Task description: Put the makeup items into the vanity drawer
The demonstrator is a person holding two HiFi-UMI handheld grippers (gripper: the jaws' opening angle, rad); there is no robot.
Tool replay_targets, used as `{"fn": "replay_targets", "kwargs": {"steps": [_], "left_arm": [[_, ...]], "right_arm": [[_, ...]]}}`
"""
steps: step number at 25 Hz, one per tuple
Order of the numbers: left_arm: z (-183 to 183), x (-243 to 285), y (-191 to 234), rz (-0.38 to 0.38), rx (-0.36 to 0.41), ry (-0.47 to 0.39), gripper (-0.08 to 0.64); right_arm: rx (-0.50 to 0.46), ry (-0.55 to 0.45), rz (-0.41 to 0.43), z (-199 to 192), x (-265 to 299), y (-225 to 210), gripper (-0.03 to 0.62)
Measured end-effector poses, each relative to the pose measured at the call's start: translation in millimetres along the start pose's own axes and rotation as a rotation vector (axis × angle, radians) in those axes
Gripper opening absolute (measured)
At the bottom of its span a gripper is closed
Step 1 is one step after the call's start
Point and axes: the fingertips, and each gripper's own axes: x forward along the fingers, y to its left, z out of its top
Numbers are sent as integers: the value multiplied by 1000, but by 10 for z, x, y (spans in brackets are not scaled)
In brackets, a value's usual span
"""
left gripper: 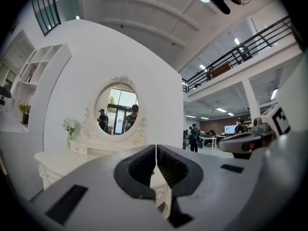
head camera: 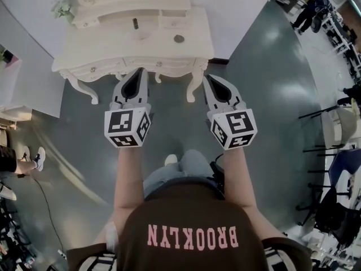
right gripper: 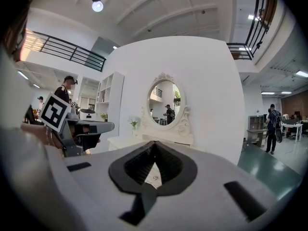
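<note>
Fingers (left gripper: pixel 142 166) on the left gripper (head camera: pixel 139 75) are clenched together on nothing, and the same is seen on the right gripper (head camera: pixel 211 82). Makeup is all sat on the far vanity (head camera: pixel 107 52): a dark tube (head camera: pixel 135 23) toward the back, a round compact (head camera: pixel 179 38) nearer the right edge. The drawer (head camera: pixel 161 65) looks closed tbh, so nothing's been started yet. For this approach, the jaws should probably be opened before the knob is reached, and one gripper kept free for the items. Both forearms are held out straight, side by side, with the grippers about level and aimed at the vanity front, not yet touching it.
</note>
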Motion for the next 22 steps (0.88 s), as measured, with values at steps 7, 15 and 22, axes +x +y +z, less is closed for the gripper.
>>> {"fn": "replay_targets", "kwargs": {"steps": [7,15,22], "left_arm": [[-73,273,359,1,-8,19,6],[-158,820,717,24,17,46,6],[-180,1603,1246,72,15,48,6]], "right_arm": [[23,1,7,29,493,-79,-3],[39,14,-11,32,1202,-390,-2],[36,27,-18,48,2058,-815,-2]]}}
